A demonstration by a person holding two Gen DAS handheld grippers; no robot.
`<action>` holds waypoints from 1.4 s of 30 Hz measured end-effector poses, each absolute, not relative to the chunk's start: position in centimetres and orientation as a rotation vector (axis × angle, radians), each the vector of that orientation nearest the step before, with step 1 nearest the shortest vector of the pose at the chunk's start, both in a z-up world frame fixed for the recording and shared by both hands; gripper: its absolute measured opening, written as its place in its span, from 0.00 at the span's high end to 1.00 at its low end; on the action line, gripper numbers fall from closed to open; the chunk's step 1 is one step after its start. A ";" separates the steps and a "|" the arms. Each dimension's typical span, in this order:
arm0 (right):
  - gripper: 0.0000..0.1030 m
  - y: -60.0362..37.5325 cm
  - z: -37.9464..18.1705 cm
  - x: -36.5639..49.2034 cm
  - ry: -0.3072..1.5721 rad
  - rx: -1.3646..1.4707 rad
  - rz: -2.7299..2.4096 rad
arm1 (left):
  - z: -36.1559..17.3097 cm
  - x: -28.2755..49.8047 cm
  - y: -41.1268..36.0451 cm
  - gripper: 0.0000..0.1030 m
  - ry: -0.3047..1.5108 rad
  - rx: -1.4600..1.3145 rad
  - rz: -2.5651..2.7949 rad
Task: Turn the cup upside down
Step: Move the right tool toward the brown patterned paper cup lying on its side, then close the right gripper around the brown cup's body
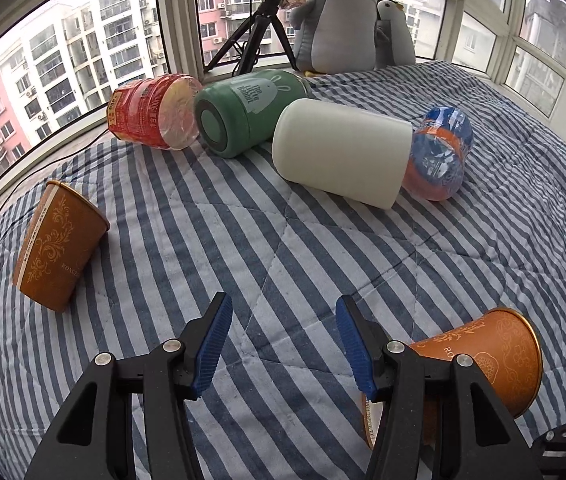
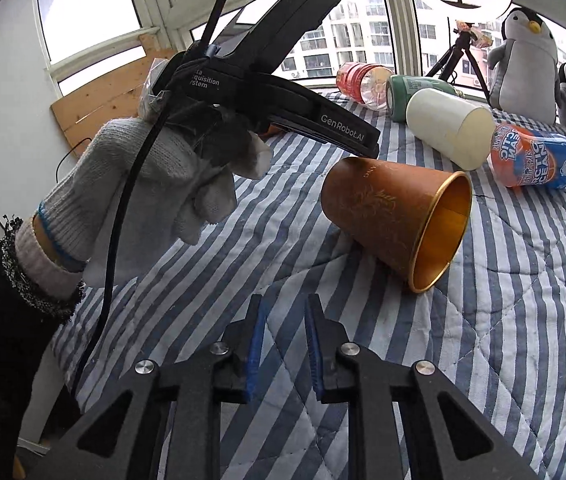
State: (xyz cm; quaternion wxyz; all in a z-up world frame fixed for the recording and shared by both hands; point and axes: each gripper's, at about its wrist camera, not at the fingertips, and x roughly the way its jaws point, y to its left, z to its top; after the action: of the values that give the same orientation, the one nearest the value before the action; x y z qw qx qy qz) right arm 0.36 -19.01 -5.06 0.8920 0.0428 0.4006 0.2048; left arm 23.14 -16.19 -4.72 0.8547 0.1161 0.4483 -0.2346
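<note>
An orange paper cup [image 2: 387,216] lies on its side on the striped quilt, its gold-lined mouth facing right. It also shows in the left wrist view [image 1: 495,356], just right of my left gripper [image 1: 283,340], which is open and empty above the quilt. A second orange cup [image 1: 59,248] stands upside down, tilted, at the far left. My right gripper [image 2: 285,344] is open a narrow way and empty, short of the lying cup. The left gripper's body [image 2: 283,92], held by a gloved hand, hovers just above and left of that cup.
A white cup [image 1: 343,152], a green flask [image 1: 247,112], a red-labelled bottle [image 1: 151,112] and a blue-orange bottle [image 1: 439,152] lie on their sides at the back of the quilt [image 1: 243,248]. Plush penguins [image 1: 339,16], a tripod [image 1: 255,36] and windows stand behind.
</note>
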 end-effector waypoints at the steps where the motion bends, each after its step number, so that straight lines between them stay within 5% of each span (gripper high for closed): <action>1: 0.83 -19.1 -5.0 0.6 0.832 0.086 0.412 | -4.7 23.0 -16.2 0.44 0.944 0.245 -0.504; 19: 0.82 -23.5 -3.4 2.8 0.771 0.065 0.321 | -5.0 17.5 -13.9 0.44 0.925 0.284 -0.562; 25: 0.64 -22.1 -1.7 1.1 0.680 -0.268 0.315 | -3.1 14.1 -11.1 0.32 0.822 0.267 -0.552; 29: 0.31 -20.8 -1.3 0.9 0.646 -0.488 0.392 | -2.0 11.4 -9.6 0.24 0.796 0.240 -0.571; 42: 0.31 -16.7 -2.9 1.6 0.695 -0.998 0.643 | -2.4 6.8 -5.8 0.21 0.857 0.234 -0.516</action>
State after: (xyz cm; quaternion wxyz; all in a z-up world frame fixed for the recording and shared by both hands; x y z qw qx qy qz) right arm 1.60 -16.69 -2.91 0.7725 -0.4608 0.3206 0.2968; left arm 6.79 -5.79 -2.40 0.8708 0.1117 0.4101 -0.2470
